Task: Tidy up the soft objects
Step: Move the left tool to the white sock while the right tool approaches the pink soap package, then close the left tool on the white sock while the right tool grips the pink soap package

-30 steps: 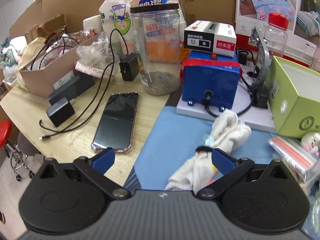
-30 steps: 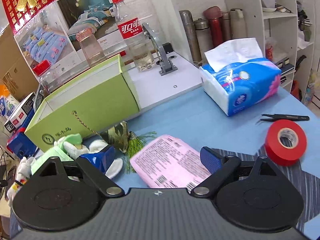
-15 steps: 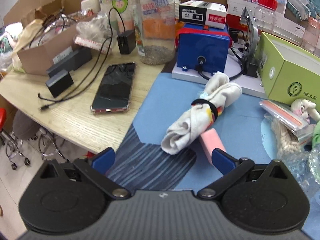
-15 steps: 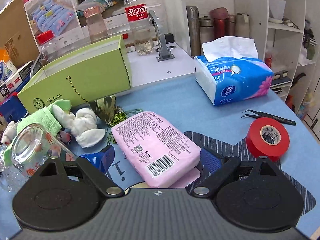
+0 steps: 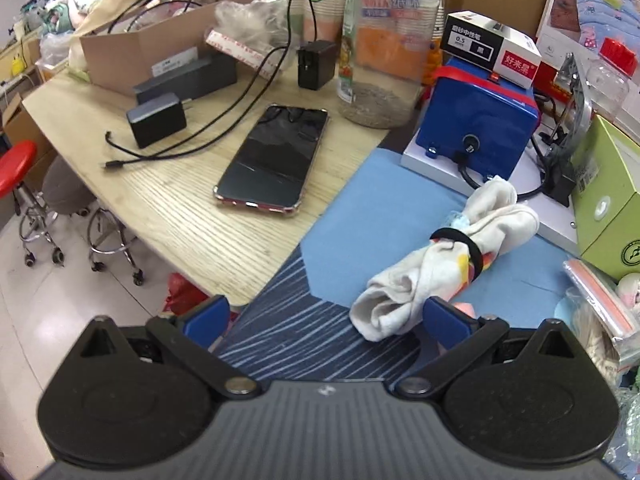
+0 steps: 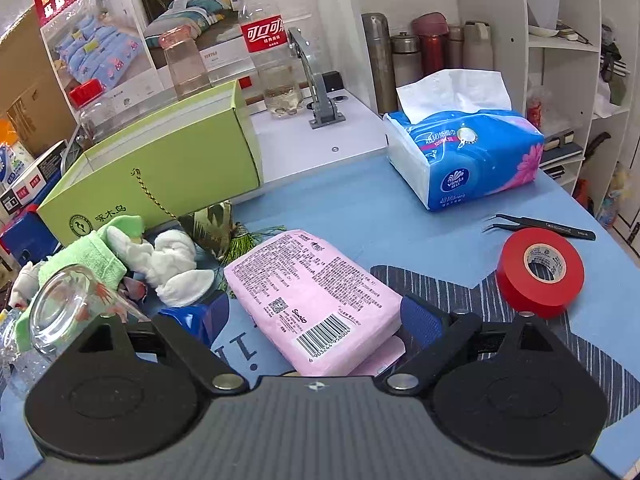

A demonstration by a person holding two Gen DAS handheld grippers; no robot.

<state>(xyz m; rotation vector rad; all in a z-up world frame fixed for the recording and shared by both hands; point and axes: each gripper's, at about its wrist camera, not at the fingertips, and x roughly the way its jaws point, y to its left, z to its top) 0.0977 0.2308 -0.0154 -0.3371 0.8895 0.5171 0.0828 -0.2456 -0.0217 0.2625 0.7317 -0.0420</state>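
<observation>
Hovering, left gripper (image 5: 326, 316): fingers spread wide, nothing between them; it hangs over the dark striped part of the mat (image 5: 312, 336) at the table's near edge.
Rolled sock bundle (image 5: 448, 264): whitish, bound by a black band, lying on the blue mat; its near end sits just beside the left gripper's right finger (image 5: 444, 316), contact hard to judge.
Right gripper (image 6: 316, 320): fingers wide apart, straddling the near end of the pink packet (image 6: 312, 304) without pinching it.
Pink packet: flat on the blue mat, barcode end toward the camera; a second pink piece seems to lie beneath it, edge only visible.
Soft toys (image 6: 160, 256): white plush and green cloth heaped in front of the green box (image 6: 160, 176), left of the pink packet.
Glass (image 6: 64, 308): on its side, mouth toward the camera, just beside the right gripper's left finger.
Tissue pack (image 6: 468, 160): blue, upright on the mat, well apart from the packet.
Red tape roll (image 6: 540, 272): right of the gripper, tweezers (image 6: 540, 226) just behind it.
Phone (image 5: 272, 160): face up on the wooden table, left of the mat, cables beside it.
</observation>
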